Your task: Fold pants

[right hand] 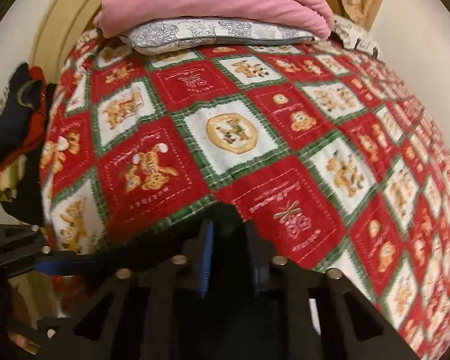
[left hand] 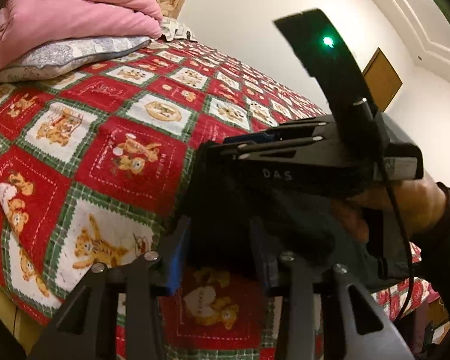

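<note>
Left gripper [left hand: 222,252] jaws pinching dark cloth, right gripper [right hand: 229,258] jaws nearly together on dark cloth, both angled downward

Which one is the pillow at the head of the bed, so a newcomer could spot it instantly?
Start from the bed's red, green and white teddy-bear quilt and follow it to its far end. There a folded pink blanket sits on a flat pillow. The pillow is the white one printed with grey leafy patterns and edged in grey piping, unlike the plain pink above it.
</note>
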### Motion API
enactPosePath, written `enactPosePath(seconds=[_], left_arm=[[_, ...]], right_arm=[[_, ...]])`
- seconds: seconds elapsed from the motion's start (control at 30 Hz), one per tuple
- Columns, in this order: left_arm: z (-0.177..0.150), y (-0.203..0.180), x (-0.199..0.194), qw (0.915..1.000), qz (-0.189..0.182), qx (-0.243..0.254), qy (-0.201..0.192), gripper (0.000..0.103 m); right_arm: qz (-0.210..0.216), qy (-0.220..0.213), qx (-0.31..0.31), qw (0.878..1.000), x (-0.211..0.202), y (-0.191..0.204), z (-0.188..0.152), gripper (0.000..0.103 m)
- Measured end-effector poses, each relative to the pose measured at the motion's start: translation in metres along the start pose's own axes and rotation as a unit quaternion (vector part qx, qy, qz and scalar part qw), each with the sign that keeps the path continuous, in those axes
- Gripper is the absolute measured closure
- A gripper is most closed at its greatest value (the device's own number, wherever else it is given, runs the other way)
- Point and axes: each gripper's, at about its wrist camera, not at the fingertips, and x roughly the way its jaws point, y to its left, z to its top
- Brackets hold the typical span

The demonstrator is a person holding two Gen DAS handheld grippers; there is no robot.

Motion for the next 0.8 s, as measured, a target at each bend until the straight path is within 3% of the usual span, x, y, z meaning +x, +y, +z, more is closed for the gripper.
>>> enactPosePath(seconds=[0.13, 0.2, 0.37, 0.4, 0.47, 0.63, 0.8], left_arm=[[0.001, -0.001, -0.001, 0.9999, 0.011, 0.006, -0.011, 0.059], [-0.001, 0.0, 0.002, 0.9995, 0.025, 0.014, -0.009, 0.059], [-0.006, 0.007, 0.009, 0.9988, 0.046, 0.017, 0.007, 0.055], [-0.006, 0.006, 0.006, 0.9987, 0.048, 0.019, 0.004, 0.055], [-0.006, 0.003, 0.0, 0.9975, 0.065, 0.027, -0.002, 0.054], [-0.002, -0.008, -0.016, 0.9966, 0.066, 0.035, -0.034, 0.034], [-0.009, -0.013, 0.005, 0.9953, 0.082, 0.051, -0.008, 0.031]], right_arm=[[-0.01, 0.004, 0.031, 0.999, 0.012, -0.013, 0.002, 0.09], [0.001, -0.003, 0.064, 0.998, 0.012, -0.024, 0.001, 0.09], [0.026, -0.021, 0.079, 0.996, -0.011, -0.023, -0.006, 0.088], [0.038, -0.023, 0.082, 0.996, -0.019, -0.023, -0.01, 0.084], [0.049, -0.022, 0.076, 0.996, -0.029, -0.02, -0.021, 0.05], [0.016, -0.014, 0.077, 0.997, -0.046, -0.019, -0.064, 0.049], [-0.024, 0.013, 0.07, 0.997, -0.033, -0.019, -0.095, 0.048]])
